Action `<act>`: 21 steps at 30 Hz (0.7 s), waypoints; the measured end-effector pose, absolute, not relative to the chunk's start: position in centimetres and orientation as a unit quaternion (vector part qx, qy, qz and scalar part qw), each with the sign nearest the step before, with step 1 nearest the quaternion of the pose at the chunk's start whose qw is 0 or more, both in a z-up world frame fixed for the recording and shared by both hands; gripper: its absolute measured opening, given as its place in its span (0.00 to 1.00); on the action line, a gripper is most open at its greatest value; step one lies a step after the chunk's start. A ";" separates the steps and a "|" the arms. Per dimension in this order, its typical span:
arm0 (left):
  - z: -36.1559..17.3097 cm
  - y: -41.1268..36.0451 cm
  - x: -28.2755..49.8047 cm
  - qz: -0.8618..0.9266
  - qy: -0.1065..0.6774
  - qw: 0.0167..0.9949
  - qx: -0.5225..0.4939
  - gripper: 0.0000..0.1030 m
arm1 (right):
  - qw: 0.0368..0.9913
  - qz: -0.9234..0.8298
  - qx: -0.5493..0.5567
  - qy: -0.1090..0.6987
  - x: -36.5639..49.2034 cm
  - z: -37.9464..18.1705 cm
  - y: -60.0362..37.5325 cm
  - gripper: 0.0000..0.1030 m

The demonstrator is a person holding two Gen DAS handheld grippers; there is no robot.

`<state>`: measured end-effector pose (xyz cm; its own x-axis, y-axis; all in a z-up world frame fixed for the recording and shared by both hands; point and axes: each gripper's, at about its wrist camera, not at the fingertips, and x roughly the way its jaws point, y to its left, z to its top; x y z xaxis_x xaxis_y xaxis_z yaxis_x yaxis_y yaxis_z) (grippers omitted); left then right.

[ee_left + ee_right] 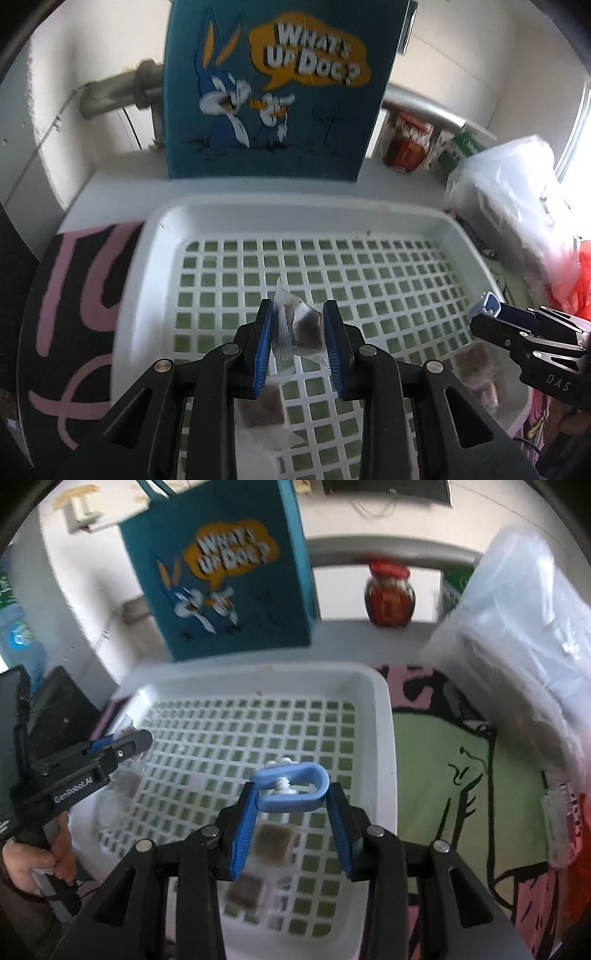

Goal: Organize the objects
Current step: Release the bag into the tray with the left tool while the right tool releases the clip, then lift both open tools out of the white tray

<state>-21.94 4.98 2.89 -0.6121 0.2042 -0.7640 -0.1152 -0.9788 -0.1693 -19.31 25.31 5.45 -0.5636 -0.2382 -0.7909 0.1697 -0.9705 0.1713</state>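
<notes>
Packets already lie in the white lattice plastic basket (pixel 380 716) — left gripper (pixel 298 314) jaws clamped on a clear crinkly packet of brown cubes (pixel 301 325), right gripper (pixel 291 794) jaws clamped on a blue plastic clip (pixel 291 784) — both unplaced, jar at two o'clock.

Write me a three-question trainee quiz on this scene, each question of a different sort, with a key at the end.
1. True or false: the left gripper is empty.
2. What does the right gripper hold? A) a red-lidded jar B) a blue clip with a white screw C) a teal bag
3. Fill in: the teal cartoon bag stands upright behind the white ______.

Key
1. False: it is shut on a clear packet of brown cubes.
2. B: the blue clip sits between its fingers; the jar stands on the ledge at the back.
3. Basket: the white lattice basket, with more brown cube packets lying in it.
</notes>
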 end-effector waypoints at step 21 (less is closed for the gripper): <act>15.9 0.1 -7.3 0.964 -0.084 0.122 -0.222 0.91 | 0.163 -0.954 0.244 -0.056 -4.3 19.6 29.2 0.62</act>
<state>-7.31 0.09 15.89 -0.8716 0.2720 -0.4079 -0.1972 -0.9562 -0.2163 -4.29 29.19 19.60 -0.8279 -0.3378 -0.4477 0.2831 -0.9408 0.1863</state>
